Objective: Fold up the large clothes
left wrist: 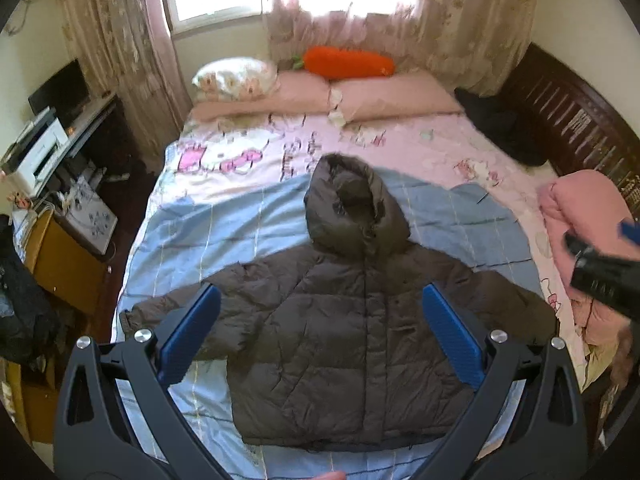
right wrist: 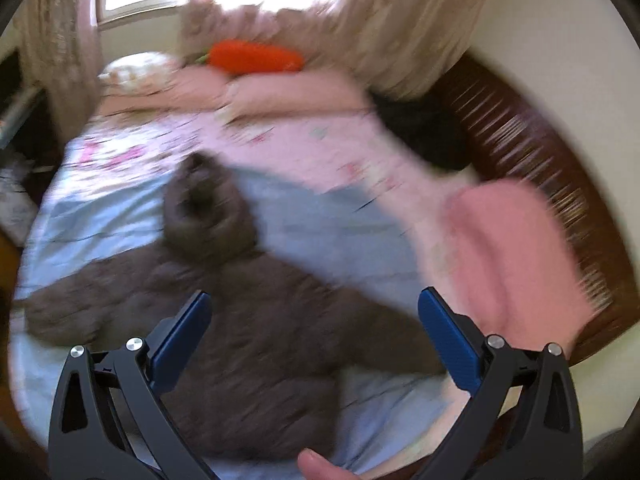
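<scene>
A dark brown hooded puffer jacket (left wrist: pixel 340 340) lies flat, front up, on the light blue sheet of the bed, sleeves spread and hood pointing to the pillows. It also shows, blurred, in the right wrist view (right wrist: pixel 248 320). My left gripper (left wrist: pixel 320 300) is open and empty, held above the jacket's chest. My right gripper (right wrist: pixel 316 304) is open and empty, above the jacket's right sleeve; its black body shows at the right edge of the left wrist view (left wrist: pixel 600 272).
The bed (left wrist: pixel 224 224) has a light blue sheet over a pink cartoon sheet. Pink pillows (left wrist: pixel 392 96) and an orange carrot cushion (left wrist: pixel 348 62) lie at its head. A folded pink quilt (left wrist: pixel 580 216) and dark clothing (left wrist: pixel 504 128) lie at the right by the wooden headboard (left wrist: pixel 580 120). A cluttered desk (left wrist: pixel 60 152) stands left.
</scene>
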{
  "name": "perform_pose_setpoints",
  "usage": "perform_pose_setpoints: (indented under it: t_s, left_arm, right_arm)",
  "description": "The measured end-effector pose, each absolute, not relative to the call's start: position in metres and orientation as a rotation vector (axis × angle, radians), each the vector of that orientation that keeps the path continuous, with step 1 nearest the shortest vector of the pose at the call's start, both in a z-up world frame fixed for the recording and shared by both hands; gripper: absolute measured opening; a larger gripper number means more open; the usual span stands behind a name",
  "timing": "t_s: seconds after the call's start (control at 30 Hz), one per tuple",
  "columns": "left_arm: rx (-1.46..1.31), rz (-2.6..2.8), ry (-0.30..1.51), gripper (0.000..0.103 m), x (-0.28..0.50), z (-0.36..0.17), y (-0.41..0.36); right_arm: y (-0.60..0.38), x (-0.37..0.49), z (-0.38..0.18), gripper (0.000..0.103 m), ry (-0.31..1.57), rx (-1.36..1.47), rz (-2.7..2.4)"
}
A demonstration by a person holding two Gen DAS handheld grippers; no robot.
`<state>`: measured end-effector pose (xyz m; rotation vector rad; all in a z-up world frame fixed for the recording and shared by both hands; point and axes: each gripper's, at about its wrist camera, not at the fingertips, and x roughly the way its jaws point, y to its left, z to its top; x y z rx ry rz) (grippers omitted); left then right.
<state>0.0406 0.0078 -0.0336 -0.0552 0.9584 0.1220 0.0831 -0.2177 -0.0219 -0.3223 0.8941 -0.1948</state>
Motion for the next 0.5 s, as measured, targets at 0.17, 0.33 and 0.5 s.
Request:
perform_pose_setpoints:
  t_s: [0.17, 0.33, 0.5]
  left_arm:
    - [-0.07, 0.057, 1.079, 0.101, 0.107, -0.089, 0.019]
    - [-0.262, 0.013, 1.24, 0.101, 0.198, -0.189, 0.048]
    - [-0.267, 0.074, 1.251, 0.098, 0.285, -0.264, 0.071]
  right_arm:
    - [-0.248, 0.164, -0.104, 0.102, 1.129, -0.197, -0.154]
    - [-0.233, 0.246, -0.189, 0.102, 1.239, -0.131, -0.028]
    - [-0.192, 0.333, -0.259, 0.102, 1.279, -0.209, 0.067]
